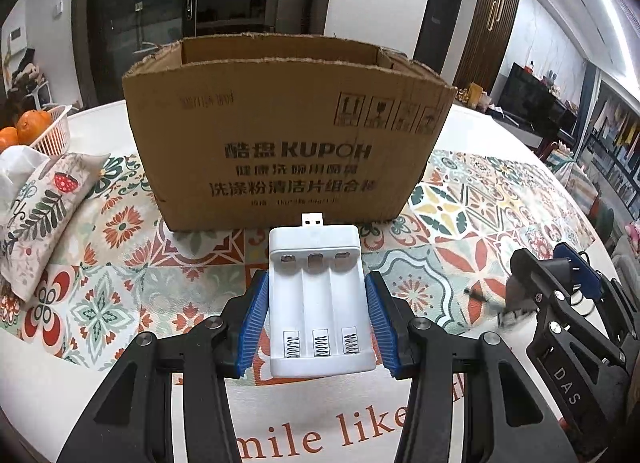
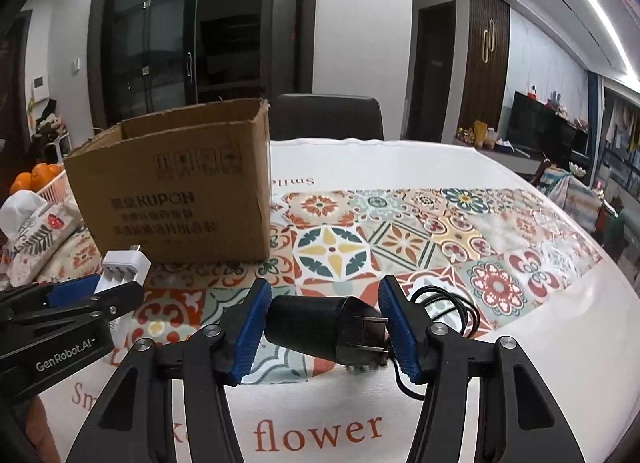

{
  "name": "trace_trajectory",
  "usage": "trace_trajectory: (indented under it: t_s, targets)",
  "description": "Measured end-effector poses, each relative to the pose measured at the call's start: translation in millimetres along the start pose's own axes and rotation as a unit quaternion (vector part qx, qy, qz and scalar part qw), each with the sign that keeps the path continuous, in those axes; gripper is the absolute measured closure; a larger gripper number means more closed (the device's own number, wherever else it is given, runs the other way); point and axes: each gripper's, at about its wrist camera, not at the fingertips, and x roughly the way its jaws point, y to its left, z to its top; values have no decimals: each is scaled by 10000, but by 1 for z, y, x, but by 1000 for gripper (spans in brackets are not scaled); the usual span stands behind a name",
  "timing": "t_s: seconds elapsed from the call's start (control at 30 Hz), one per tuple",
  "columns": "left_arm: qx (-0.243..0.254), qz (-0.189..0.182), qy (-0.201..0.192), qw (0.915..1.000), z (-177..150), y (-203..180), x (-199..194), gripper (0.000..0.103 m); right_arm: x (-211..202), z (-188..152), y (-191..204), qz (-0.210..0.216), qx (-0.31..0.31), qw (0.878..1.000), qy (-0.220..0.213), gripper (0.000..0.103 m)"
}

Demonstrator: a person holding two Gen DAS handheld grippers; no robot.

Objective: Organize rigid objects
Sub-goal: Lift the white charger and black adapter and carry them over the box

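Note:
My left gripper (image 1: 316, 295) is shut on a white three-slot battery charger (image 1: 318, 299) with a USB plug at its far end, held just in front of an open brown cardboard box (image 1: 288, 131). My right gripper (image 2: 322, 313) is shut on a black power adapter (image 2: 320, 327) with metal prongs; its thin black cable (image 2: 448, 303) trails to the right on the cloth. The box (image 2: 176, 191) stands to the left in the right wrist view, with the charger (image 2: 122, 267) and left gripper (image 2: 86, 291) in front of it. The right gripper (image 1: 560, 275) shows at the right of the left wrist view.
A patterned tablecloth (image 1: 460, 199) covers the round table. A fabric tissue pouch (image 1: 36, 207) and a white basket (image 1: 54, 135) of oranges sit at the left. A dark chair back (image 2: 326, 115) stands behind the table.

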Motion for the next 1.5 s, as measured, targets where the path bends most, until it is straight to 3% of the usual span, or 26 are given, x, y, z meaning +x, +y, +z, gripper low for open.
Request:
trace_trajectory:
  t_s: [0.6, 1.2, 1.5]
  targets:
    - [-107, -62, -424, 9990, 21, 10, -26, 55, -24, 25, 18, 114, -337, 9975, -606, 48]
    - [-138, -112, -988, 9949, 77, 28, -60, 55, -42, 81, 45, 347, -611, 9843, -1619, 48]
    - [32, 61, -1338, 9910, 111, 40, -75, 55, -45, 113, 61, 560, -666, 9740, -2092, 48]
